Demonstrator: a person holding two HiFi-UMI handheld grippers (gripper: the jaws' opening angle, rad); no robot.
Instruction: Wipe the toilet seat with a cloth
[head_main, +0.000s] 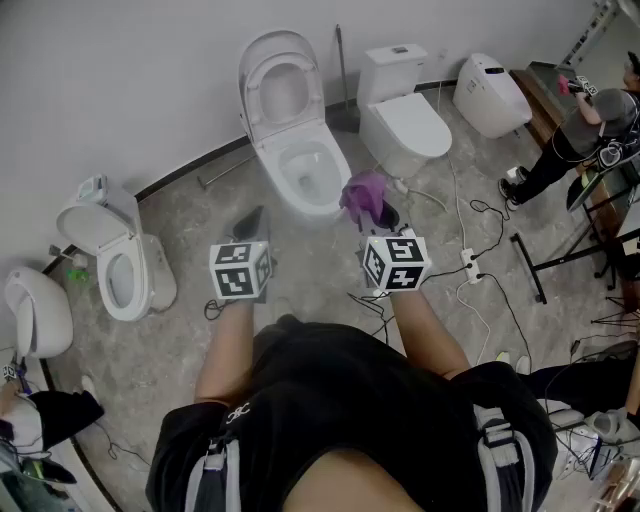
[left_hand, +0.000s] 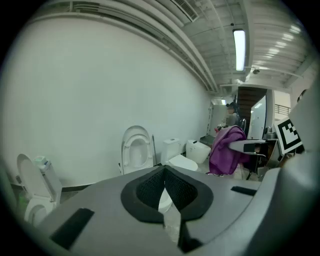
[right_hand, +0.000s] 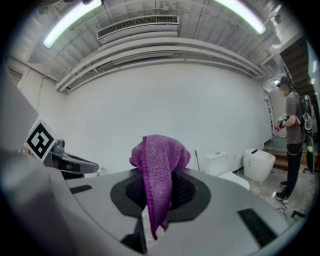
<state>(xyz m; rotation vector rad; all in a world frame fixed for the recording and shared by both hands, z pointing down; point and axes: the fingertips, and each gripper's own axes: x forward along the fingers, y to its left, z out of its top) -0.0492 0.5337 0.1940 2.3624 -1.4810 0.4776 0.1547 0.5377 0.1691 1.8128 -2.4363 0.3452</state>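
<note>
The right gripper (right_hand: 159, 192) is clenched on a purple terry cloth (right_hand: 160, 160), pinching one fold while the rest hangs loose. The left gripper (left_hand: 164, 187) is shut, with nothing between its jaws. Both hover just before the front of the white ceramic toilet (head_main: 268, 160) at the far edge of the grey floor (head_main: 180, 210), apart from it.

Risks, as I judge them:
- The pinched fold may slip out under a dragging stroke.
- The trailing end may dip into the bowl (head_main: 305, 205).
- Dark cables (head_main: 370, 300) lie near the person's feet and could snag a step.

The seat ring (head_main: 252, 90) seems raised against the lid. The bowl looks empty; I cannot tell about water.
</note>
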